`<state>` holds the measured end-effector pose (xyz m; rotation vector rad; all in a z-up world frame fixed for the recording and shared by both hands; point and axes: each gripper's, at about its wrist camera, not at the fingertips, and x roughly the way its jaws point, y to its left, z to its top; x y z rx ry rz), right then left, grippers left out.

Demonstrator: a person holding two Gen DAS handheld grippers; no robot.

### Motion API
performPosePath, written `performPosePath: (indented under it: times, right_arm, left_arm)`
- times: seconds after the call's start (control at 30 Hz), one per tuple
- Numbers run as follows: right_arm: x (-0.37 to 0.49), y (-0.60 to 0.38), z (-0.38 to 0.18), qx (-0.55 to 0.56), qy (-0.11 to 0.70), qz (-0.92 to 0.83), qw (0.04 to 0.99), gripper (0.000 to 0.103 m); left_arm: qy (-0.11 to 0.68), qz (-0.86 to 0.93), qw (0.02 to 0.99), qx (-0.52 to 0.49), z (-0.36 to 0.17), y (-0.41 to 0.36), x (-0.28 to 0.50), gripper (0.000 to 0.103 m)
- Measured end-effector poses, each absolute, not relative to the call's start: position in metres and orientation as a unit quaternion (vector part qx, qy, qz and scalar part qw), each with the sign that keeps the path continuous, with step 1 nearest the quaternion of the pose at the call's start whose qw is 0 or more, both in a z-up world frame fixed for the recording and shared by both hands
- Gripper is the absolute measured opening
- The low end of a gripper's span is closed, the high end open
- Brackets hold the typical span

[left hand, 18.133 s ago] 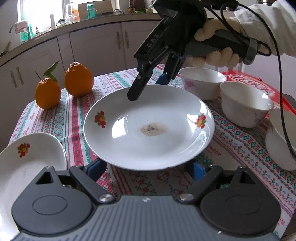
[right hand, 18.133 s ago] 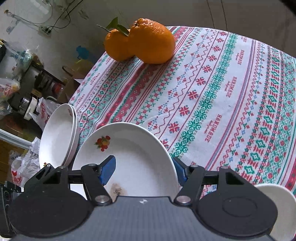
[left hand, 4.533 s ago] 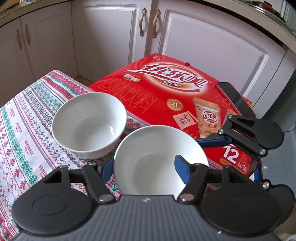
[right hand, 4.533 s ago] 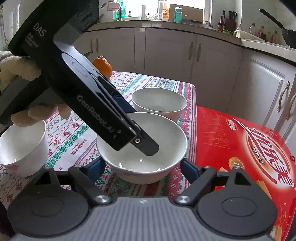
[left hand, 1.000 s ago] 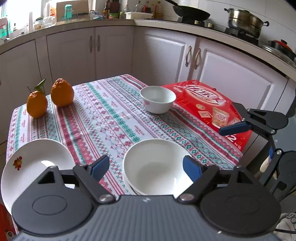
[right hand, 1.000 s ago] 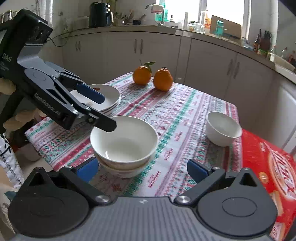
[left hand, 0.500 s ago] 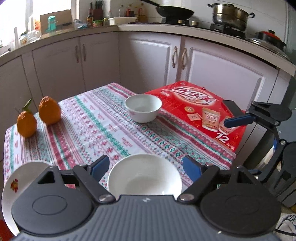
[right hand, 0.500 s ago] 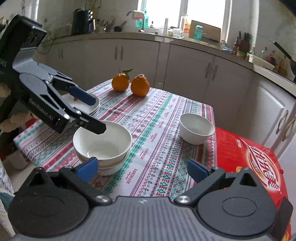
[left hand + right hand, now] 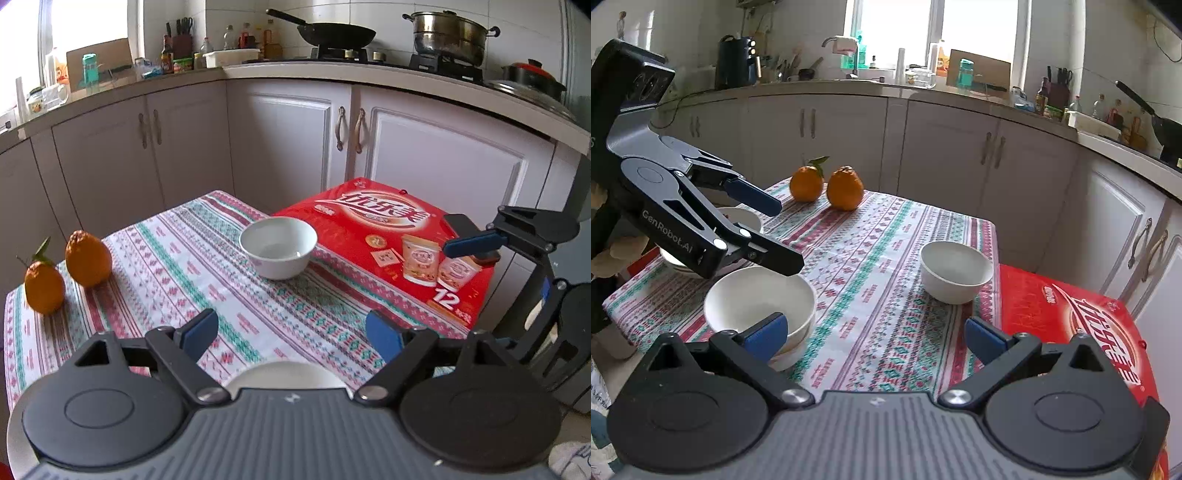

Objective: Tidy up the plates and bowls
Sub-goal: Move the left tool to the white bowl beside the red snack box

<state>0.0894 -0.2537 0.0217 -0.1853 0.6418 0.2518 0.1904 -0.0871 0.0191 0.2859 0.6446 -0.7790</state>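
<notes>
From the left wrist view, the left gripper (image 9: 291,332) stands wide with nothing between its blue-padded fingers (image 9: 197,329); the rim of the stacked white ceramic bowls (image 9: 286,374) shows just below and behind the fingertips, close under the camera body. A single round white ceramic bowl (image 9: 278,246) sits upright farther ahead on the surface (image 9: 192,266), which is covered with a red, green and white patterned cloth, and its far side is just beside a glossy red cardboard box (image 9: 388,236). Two bumpy orange citrus fruits (image 9: 68,267) rest well to the left of that single bowl, one with a green leaf. The right gripper (image 9: 476,242) is seen past the box, off the surface's right edge. White panelled cabinets stand behind. From the right wrist view, the right gripper (image 9: 875,334) is also spread wide and empty, the single bowl (image 9: 955,271) lying ahead and slightly right of its gap. The stacked bowls (image 9: 759,310) sit left of the single bowl, partly behind the left finger pad (image 9: 766,336), with the left gripper (image 9: 775,229) above them, wide apart, its lower finger over the rim. White plates (image 9: 738,221) lie beyond it.
</notes>
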Motion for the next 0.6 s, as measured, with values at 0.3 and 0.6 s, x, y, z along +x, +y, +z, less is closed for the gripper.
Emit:
performPosePath:
  times: [0.3, 0.6]
  right_arm:
    - [0.135, -0.287, 0.003, -0.088, 0.322, 0.125, 0.934, 0.103]
    - [0.211, -0.327, -0.033, -0.084, 0.351, 0.137, 0.922, 0.103]
  left_arm:
    - [0.329, -0.368, 0.857, 0.146, 0.017, -0.121, 0.244, 0.087]
    - [0.391, -0.366, 0.834, 0.131, -0.014, -0.167, 0.323, 0.087]
